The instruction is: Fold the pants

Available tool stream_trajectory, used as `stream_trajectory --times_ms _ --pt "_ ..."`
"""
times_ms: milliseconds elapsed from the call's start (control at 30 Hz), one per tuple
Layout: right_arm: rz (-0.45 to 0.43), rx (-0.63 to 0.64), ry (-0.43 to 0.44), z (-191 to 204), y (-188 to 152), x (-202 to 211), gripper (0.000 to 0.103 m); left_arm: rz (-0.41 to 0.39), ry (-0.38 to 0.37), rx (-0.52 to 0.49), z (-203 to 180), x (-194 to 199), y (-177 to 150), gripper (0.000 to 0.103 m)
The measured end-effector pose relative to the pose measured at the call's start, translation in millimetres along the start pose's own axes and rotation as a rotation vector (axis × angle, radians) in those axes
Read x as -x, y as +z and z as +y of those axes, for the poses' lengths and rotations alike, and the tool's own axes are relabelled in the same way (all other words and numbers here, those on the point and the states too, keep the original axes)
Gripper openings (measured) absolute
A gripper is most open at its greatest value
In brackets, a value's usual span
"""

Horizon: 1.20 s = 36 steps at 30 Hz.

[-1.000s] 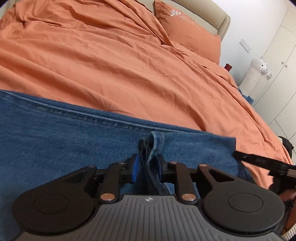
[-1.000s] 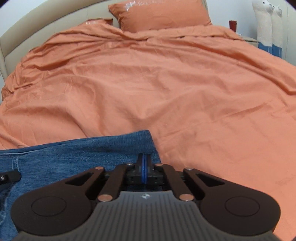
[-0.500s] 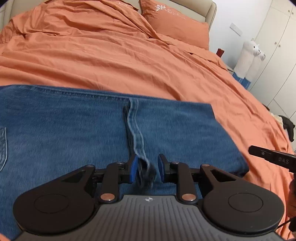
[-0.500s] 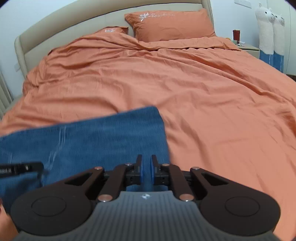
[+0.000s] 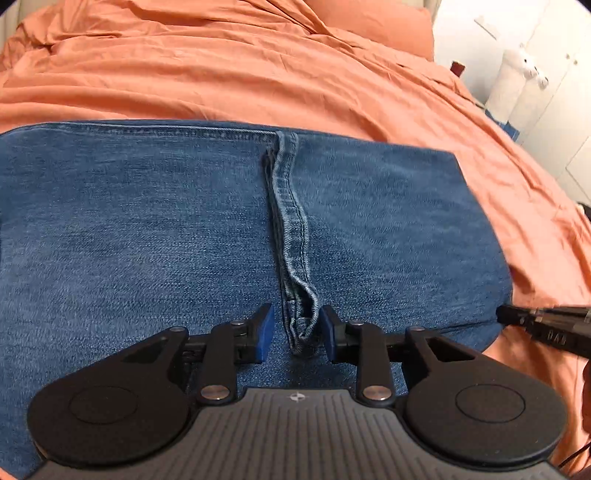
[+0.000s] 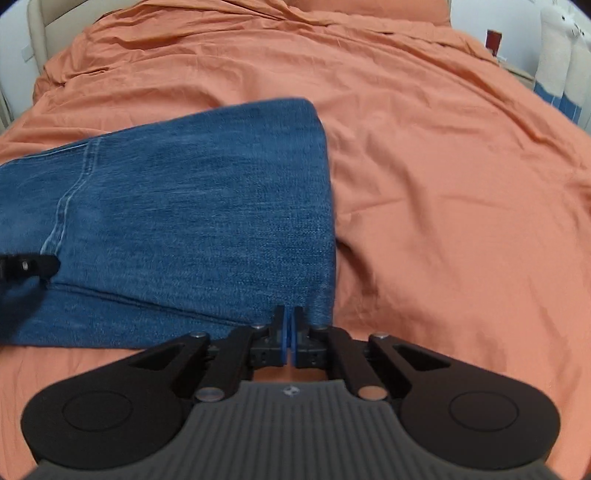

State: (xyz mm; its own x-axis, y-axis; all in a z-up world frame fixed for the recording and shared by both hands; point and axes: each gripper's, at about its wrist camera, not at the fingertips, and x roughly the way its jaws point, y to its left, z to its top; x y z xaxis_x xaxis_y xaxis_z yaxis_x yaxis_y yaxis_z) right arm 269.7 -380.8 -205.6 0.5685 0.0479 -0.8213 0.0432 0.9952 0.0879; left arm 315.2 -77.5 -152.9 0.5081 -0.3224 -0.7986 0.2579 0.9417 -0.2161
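Folded blue denim pants (image 5: 147, 240): left end cut off by frame edge
White plush toy (image 5: 517, 74): blurred, kind indeterminate
Orange pillow (image 6: 369, 7): cropped at top

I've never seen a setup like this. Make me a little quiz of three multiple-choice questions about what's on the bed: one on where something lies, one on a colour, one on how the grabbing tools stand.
1. Where does the hem strip of the jeans lie, seen from the left tool?
A. Between the tool's two fingers
B. On the pillow
C. Hanging off the bed

2. What colour is the bedsheet?
A. White
B. Orange
C. Green

3. How does the right tool stand?
A. Wide open
B. Shut, with nothing clamped
C. Clamped on a pillow

Answers:
1. A: the hem strip runs down the jeans and ends between the fingers of the left gripper, whose jaws are opening and not pressing it.
2. B: the bedsheet is orange all around the jeans.
3. B: the blue pads of the right gripper meet at the corner of the jeans with no cloth showing between them.
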Motion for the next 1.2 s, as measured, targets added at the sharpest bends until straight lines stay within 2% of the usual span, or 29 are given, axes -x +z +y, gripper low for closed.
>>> stream_trajectory --times_ms 133,233,333,500,567,800,933,967,1033,1200 --pt "0.009 -0.03 0.017 -5.2 1.4 0.5 0.0 0.006 -0.004 0.002 -0.3 3.0 3.7 0.035" --pt "0.008 -0.004 -0.018 4.4 7.4 12.3 0.0 0.001 -0.008 0.021 1.5 13.2 5.2 0.04" --pt "-0.079 0.077 -0.032 23.7 9.4 39.3 0.005 0.004 0.008 0.005 3.6 32.5 12.5 0.043" --pt "-0.227 0.154 0.119 51.4 7.9 64.0 0.005 -0.079 0.089 0.005 25.6 90.1 25.8 0.043" --pt "-0.263 0.174 0.157 63.5 9.2 65.0 0.005 -0.099 0.119 0.032 44.7 114.3 30.5 0.043" --pt "-0.339 0.238 0.203 119.7 19.1 65.7 0.005 -0.157 0.271 0.157 130.3 197.8 40.7 0.043" --pt "-0.319 0.223 0.232 143.9 28.2 50.5 0.009 -0.163 0.359 0.234 182.3 232.2 30.3 0.055" --pt "-0.307 0.222 0.236 148.3 28.5 46.0 0.014 -0.164 0.366 0.262 195.8 237.7 24.8 0.056" --pt "-0.297 0.231 0.232 155.3 28.6 36.5 0.016 -0.182 0.354 0.356 228.2 246.1 10.8 0.066" --pt "-0.307 0.236 0.243 164.6 27.9 29.2 0.016 -0.202 0.283 0.618 303.7 233.1 -30.0 0.067"
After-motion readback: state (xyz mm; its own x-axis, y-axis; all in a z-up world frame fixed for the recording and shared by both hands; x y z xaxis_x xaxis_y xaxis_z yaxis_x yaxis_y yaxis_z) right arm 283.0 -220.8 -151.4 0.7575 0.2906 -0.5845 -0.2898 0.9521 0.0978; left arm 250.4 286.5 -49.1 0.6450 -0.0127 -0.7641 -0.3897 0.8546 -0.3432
